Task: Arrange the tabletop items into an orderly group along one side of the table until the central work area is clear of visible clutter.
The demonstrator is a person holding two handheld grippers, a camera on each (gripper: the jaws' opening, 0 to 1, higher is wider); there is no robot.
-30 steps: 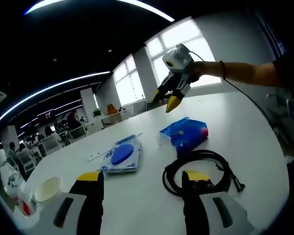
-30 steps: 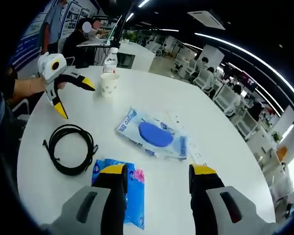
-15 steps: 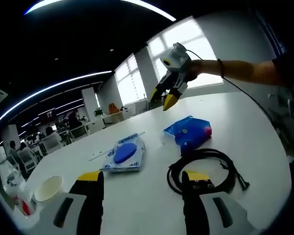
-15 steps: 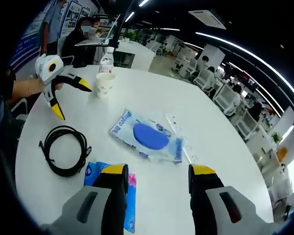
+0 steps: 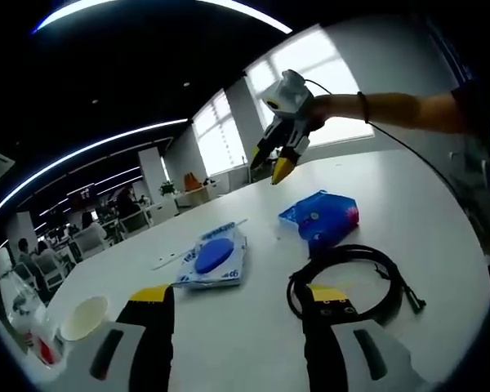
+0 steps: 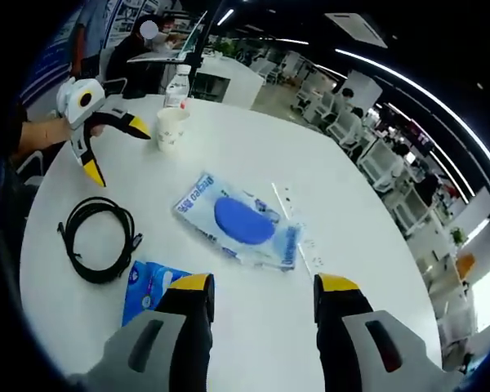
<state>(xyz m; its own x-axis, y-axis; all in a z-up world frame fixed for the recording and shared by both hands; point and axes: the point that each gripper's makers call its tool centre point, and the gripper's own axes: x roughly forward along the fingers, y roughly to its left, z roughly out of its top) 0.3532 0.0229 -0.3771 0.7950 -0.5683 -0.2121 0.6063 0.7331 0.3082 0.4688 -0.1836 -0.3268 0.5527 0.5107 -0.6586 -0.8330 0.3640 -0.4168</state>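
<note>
I see a broad white surface (image 6: 376,245) in an open office, and the items sit spread across its middle. From the right gripper view, the largest item is a clear packet with a blue disc inside (image 6: 238,222), lying flat near the centre; in the left gripper view the same packet (image 5: 213,260) lies ahead of my left jaws. Next is a blue plastic bag (image 6: 151,286), flat on the surface just beside my right gripper's left jaw, with the coiled black cable (image 6: 98,238) close beside it; in the left gripper view the cable (image 5: 355,278) sits just past the right jaw and the bag (image 5: 322,217) lies beyond it. A white paper cup (image 6: 170,129) stands upright near the far edge, with a plastic bottle (image 6: 176,86) behind it. My right gripper (image 6: 261,290) hangs above the surface with its jaws wide apart and nothing between them. My left gripper (image 5: 238,296) likewise has its jaws spread with nothing in them, held above the surface; I see it from the right gripper view (image 6: 114,147) near the cup.
</note>
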